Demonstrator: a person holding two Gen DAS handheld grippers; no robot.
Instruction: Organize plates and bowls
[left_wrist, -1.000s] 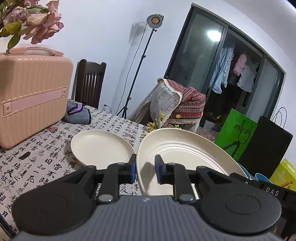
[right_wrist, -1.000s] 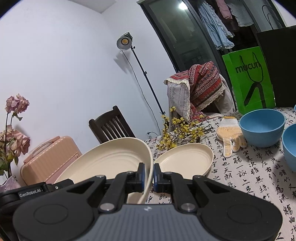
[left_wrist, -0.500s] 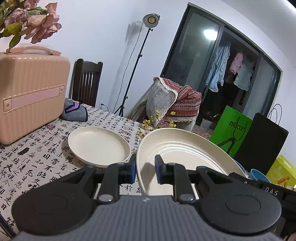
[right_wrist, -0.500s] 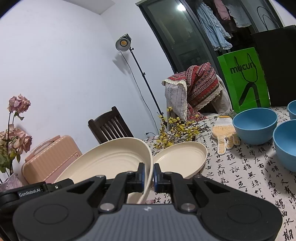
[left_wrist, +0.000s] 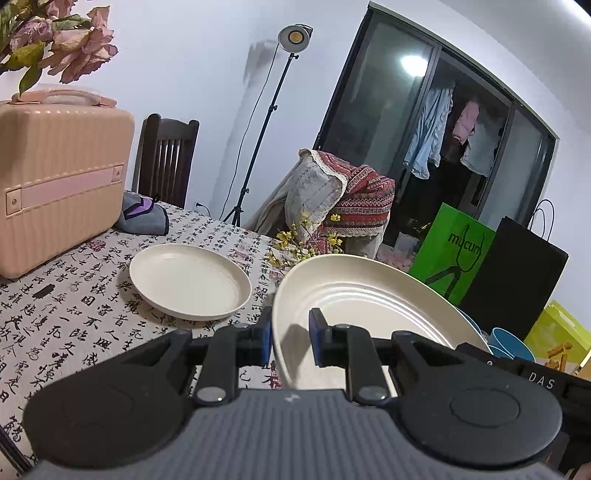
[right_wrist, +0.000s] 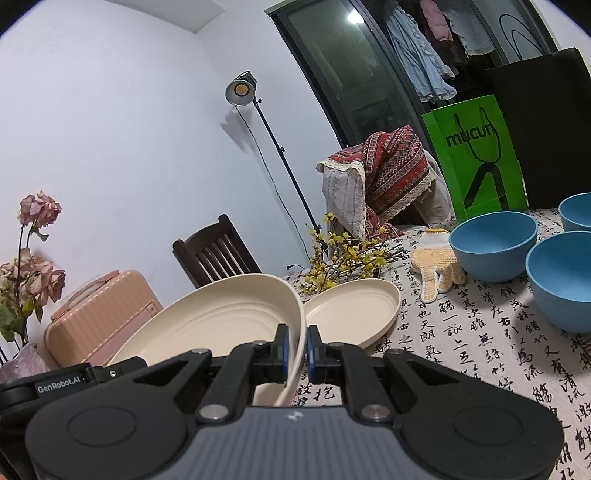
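Left wrist view: small plate (left_wrist: 188, 280) lies farther from held plate (left_wrist: 354, 306) than before

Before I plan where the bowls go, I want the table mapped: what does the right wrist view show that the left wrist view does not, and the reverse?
Only the right wrist view shows the knitted glove, three blue bowls in full and the right hand-held gripper.

Only the left wrist view shows the grey pouch, the yellow-green bag and the left hand-held gripper.

Both show the large cream plate gripped at opposite rims, the smaller cream plate on the table, the pink case and the green bag.
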